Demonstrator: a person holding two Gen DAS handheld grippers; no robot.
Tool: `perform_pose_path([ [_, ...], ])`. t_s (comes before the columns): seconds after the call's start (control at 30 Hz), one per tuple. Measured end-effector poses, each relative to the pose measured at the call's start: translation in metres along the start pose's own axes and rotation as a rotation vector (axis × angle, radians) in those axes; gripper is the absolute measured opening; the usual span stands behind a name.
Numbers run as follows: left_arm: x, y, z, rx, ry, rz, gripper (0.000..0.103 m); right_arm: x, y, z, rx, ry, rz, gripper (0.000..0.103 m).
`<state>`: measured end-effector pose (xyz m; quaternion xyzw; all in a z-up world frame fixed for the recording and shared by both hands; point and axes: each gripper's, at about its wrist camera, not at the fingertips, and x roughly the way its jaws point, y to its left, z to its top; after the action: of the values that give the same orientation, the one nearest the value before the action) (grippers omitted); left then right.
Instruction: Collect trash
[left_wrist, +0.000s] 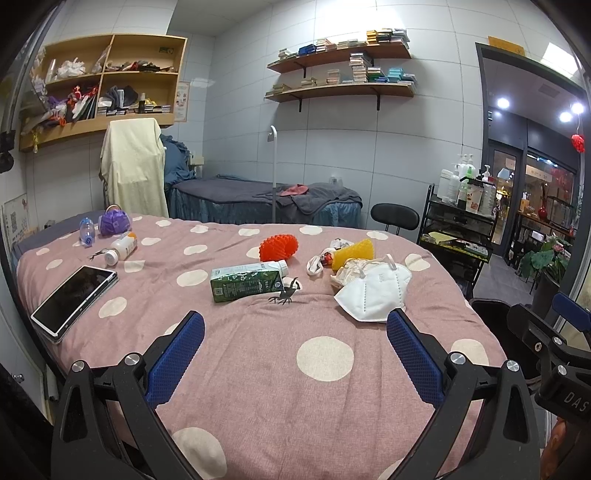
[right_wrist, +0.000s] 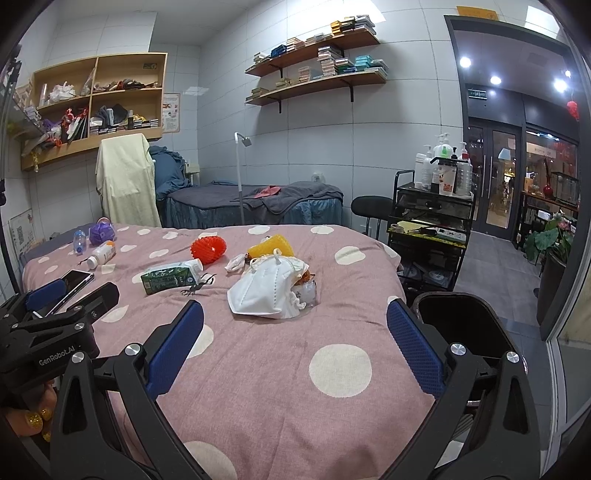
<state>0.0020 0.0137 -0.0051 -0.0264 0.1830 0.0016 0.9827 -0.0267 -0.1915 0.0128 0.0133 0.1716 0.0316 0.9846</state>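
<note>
Reaching forward is what the white mask (right_wrist: 271, 291) asks of you: it lies ahead of your right gripper (right_wrist: 295, 341), slightly left of centre, its long axis across your line. Your left gripper (left_wrist: 295, 341) sits farther off. Both grippers are spread apart, empty.
</note>
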Motion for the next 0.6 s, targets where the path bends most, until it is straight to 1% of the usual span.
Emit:
perform_pose_path([
  [0.2, 0.003, -0.001, -0.005, -0.002, 0.005, -0.001, 0.097, 0.002, 0.001, 0.001, 0.0, 0.01, 0.001, 0.098],
  [0.37, 0.012, 0.004, -0.012, 0.001, 0.021, 0.003, 0.097, 0.017, 0.0, 0.001, 0.003, 0.058, 0.012, 0.098],
  [0.5, 0.03, 0.014, -0.019, 0.016, 0.074, 0.004, 0.097, 0.041, 0.001, 0.0, -0.003, 0.129, 0.04, 0.098],
  [0.6, 0.048, 0.021, -0.023, 0.063, 0.125, 0.023, 0.097, 0.073, 0.002, -0.002, 0.004, 0.223, 0.08, 0.098],
])
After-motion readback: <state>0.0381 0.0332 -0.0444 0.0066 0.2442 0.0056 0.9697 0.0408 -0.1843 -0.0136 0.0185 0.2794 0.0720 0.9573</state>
